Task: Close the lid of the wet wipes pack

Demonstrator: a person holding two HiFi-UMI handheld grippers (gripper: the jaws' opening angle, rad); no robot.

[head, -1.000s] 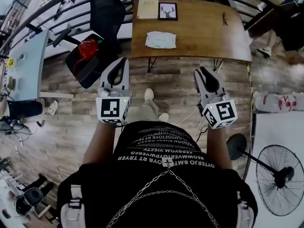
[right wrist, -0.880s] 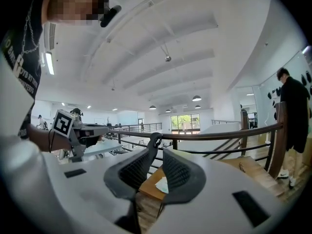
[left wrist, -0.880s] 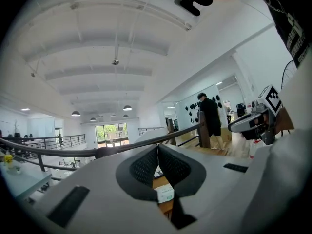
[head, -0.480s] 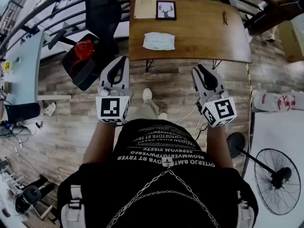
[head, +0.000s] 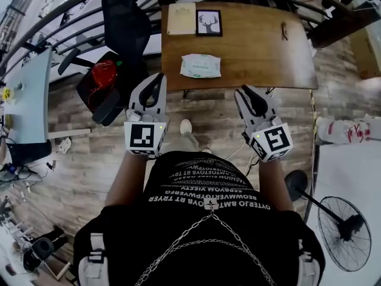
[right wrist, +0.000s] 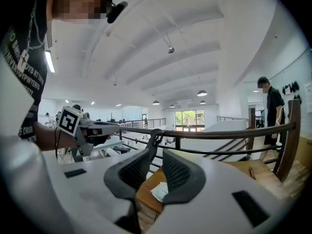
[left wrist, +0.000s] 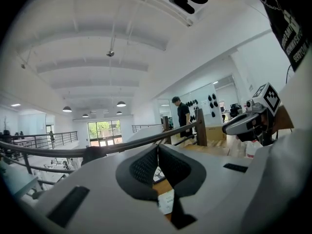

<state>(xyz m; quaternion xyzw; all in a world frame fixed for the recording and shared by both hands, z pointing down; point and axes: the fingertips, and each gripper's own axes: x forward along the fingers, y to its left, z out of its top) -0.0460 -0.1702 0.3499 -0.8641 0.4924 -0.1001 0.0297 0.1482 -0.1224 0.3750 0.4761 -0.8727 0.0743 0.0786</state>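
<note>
The wet wipes pack (head: 200,65) lies flat on the tabletop (head: 256,46) near its front edge, long axis running left to right; whether its lid is up is too small to tell. It sits ahead of and between the 2 grippers, marginally nearer the left gripper (head: 158,77), whose fingers are clenched on nothing. The right gripper (head: 244,90) has its fingers slightly apart, empty

The desk's (head: 250,52) near edge is open to my jaws, its right half mostly bare, with free wood all round the wet wipes pack (head: 200,65). A picture frame (head: 209,22) and tan board (head: 181,18) crowd the desk's far left; a railing (right wrist: 209,133) closes its far side.
</note>
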